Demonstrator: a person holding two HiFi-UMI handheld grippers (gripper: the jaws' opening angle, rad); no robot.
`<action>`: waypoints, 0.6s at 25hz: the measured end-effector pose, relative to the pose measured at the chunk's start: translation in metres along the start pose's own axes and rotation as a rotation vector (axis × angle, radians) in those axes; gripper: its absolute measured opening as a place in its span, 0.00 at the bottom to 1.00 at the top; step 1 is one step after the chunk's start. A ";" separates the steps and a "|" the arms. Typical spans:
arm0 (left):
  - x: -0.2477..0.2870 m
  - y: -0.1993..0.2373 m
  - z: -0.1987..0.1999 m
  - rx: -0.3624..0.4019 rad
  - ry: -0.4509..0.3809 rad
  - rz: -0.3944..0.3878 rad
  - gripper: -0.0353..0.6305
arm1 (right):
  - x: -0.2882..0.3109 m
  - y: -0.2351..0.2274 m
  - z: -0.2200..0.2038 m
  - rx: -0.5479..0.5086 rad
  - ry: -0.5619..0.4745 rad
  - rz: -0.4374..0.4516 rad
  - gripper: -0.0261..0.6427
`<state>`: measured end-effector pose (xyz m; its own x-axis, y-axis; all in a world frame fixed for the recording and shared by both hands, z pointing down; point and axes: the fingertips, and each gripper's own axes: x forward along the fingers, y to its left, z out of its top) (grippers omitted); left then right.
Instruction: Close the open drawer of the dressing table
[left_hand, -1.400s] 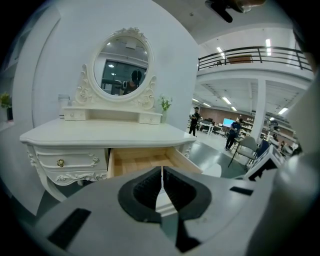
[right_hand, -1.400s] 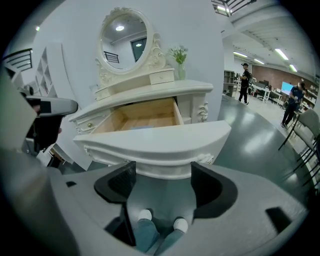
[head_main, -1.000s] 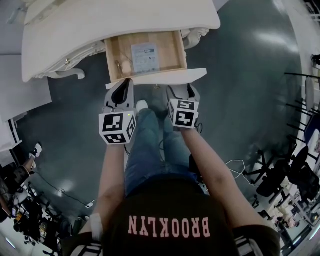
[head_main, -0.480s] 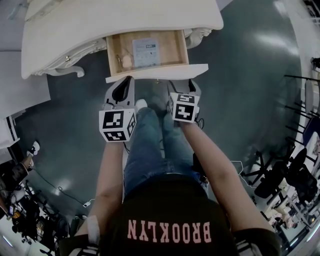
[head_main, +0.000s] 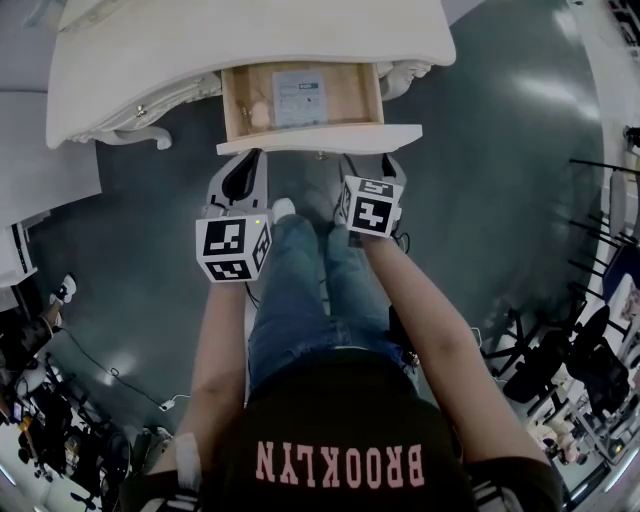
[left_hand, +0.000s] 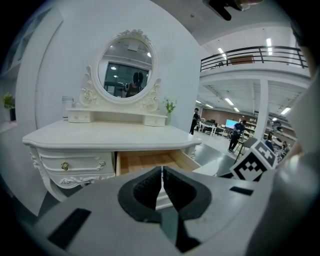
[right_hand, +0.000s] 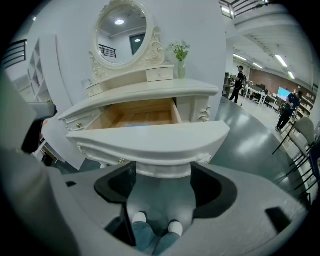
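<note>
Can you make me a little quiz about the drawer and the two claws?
1. True or false: the drawer of the dressing table is fully shut.
2. Which claw is open? A: left claw. B: right claw.
3. Fill in: the oval thing standing on top of the table is a ____.
Key: 1 false. 2 B. 3 mirror.
</note>
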<state>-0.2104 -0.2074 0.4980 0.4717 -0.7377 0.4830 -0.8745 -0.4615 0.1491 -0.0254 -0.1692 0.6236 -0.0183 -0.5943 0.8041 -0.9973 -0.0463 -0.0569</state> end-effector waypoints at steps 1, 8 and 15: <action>0.000 0.000 0.000 -0.002 0.000 0.002 0.07 | 0.000 0.000 0.001 -0.001 -0.001 -0.001 0.50; 0.003 0.005 0.002 -0.010 0.000 0.009 0.07 | 0.009 0.002 0.011 -0.005 -0.006 -0.008 0.50; 0.006 0.008 0.008 -0.004 -0.003 0.020 0.07 | 0.017 0.000 0.023 -0.002 -0.009 -0.008 0.50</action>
<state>-0.2134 -0.2193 0.4951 0.4545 -0.7485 0.4829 -0.8842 -0.4447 0.1431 -0.0237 -0.1975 0.6237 -0.0100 -0.6012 0.7990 -0.9976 -0.0492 -0.0495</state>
